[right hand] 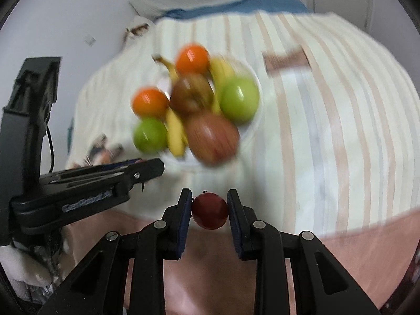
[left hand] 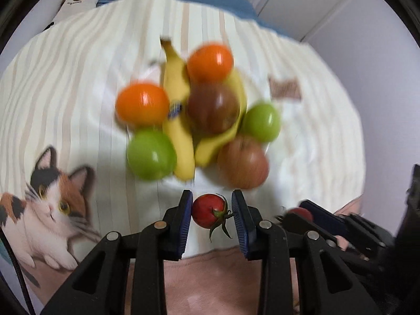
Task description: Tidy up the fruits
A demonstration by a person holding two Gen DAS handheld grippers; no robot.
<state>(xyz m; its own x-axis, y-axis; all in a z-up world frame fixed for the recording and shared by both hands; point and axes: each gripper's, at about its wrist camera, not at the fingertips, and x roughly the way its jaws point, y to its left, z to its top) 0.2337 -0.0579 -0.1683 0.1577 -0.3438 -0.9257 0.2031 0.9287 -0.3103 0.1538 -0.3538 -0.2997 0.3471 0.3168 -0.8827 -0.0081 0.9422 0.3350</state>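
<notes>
Fruit is heaped on a white plate point(right hand: 252, 128) that sits on a striped cloth point(left hand: 65, 84): two oranges point(left hand: 143, 105), two green apples point(left hand: 151, 155), two bananas point(left hand: 178, 131), a dark brownish fruit point(left hand: 212, 109) on top of the heap, and a red apple point(left hand: 242, 164) at the near edge. All of it is blurred in both views.

The left gripper point(left hand: 212, 211) is clenched on a small red tomato point(left hand: 208, 210). Its blue pads press the tomato from both sides, and the green stalk pokes out toward the right-hand pad and downward. The tomato is held off the cloth, just this side of the plate, near the red apple.

The right gripper point(right hand: 210, 211) is clenched too, on a darker tomato point(right hand: 210, 211). The pads squeeze it on either flank, with a tiny stub showing at the top. It also sits short of the plate, over the edge where the striped cloth meets a pink one point(right hand: 215, 257).

The two tools are close side by side. From the right wrist, the left one shows as a black clamp coming in from the left edge. From the left wrist, the right one shows at the lower right with a bit of red between its pads.

A cat print point(left hand: 50, 202) lies on the cloth to the left of the plate, and a small brown patch point(left hand: 284, 88) to the right of it.
</notes>
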